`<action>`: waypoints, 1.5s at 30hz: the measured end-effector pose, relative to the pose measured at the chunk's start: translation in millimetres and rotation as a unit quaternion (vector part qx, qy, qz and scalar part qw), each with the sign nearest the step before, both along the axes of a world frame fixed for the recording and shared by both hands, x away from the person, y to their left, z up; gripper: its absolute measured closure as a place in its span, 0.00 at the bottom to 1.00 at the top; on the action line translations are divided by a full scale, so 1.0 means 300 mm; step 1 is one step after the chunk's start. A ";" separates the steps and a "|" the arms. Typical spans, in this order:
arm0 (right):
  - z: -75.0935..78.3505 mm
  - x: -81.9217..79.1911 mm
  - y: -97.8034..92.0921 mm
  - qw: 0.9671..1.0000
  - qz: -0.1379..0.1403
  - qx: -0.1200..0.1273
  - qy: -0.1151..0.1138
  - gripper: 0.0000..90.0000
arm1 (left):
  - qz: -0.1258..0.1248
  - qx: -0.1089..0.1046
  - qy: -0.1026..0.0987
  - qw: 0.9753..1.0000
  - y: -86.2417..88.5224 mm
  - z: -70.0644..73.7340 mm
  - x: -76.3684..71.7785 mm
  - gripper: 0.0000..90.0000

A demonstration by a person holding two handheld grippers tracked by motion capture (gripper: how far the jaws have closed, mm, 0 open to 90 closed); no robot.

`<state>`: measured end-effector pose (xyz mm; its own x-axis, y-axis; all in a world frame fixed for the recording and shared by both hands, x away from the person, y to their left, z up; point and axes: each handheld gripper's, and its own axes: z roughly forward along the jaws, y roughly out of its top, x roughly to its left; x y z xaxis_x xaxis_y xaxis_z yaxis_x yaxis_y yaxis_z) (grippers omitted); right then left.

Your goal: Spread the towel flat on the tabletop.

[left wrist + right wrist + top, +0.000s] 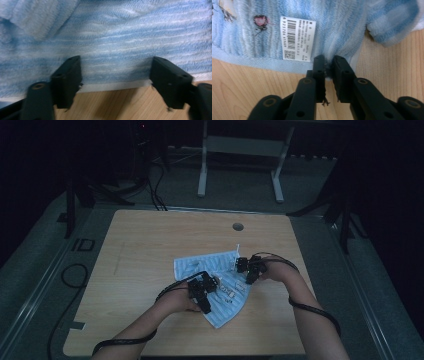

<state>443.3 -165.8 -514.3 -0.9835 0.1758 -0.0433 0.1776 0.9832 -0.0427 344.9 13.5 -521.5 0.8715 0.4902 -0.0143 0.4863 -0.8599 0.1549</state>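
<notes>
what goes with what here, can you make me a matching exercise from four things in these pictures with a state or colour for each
Things:
1. left gripper
2. right gripper
3. towel
4. paper label

States or colours:
a. white, printed with a barcode
b. jaws wide apart at the towel's hem
c. blue and white stripes
d. jaws pinched on the towel's edge

Pairs: 1-b, 2-d, 3-c, 4-a
</notes>
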 end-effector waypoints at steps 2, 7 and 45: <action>0.000 -0.003 0.003 1.000 -0.004 -0.002 0.002 0.92 | -0.004 -0.002 0.000 1.000 0.003 0.005 -0.003 0.39; 0.000 -0.011 0.008 1.000 -0.007 -0.007 -0.003 0.94 | -0.024 0.000 0.002 1.000 0.008 0.015 -0.008 0.75; 0.045 -0.525 0.019 0.996 0.037 0.077 0.038 0.93 | -0.041 -0.003 0.042 0.998 0.245 0.047 -0.026 0.93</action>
<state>285.8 -160.1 -500.8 -0.9934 0.1013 0.0536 0.1062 0.9894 0.0994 337.1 87.1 -507.5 0.9040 0.4174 -0.0920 0.4263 -0.8963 0.1220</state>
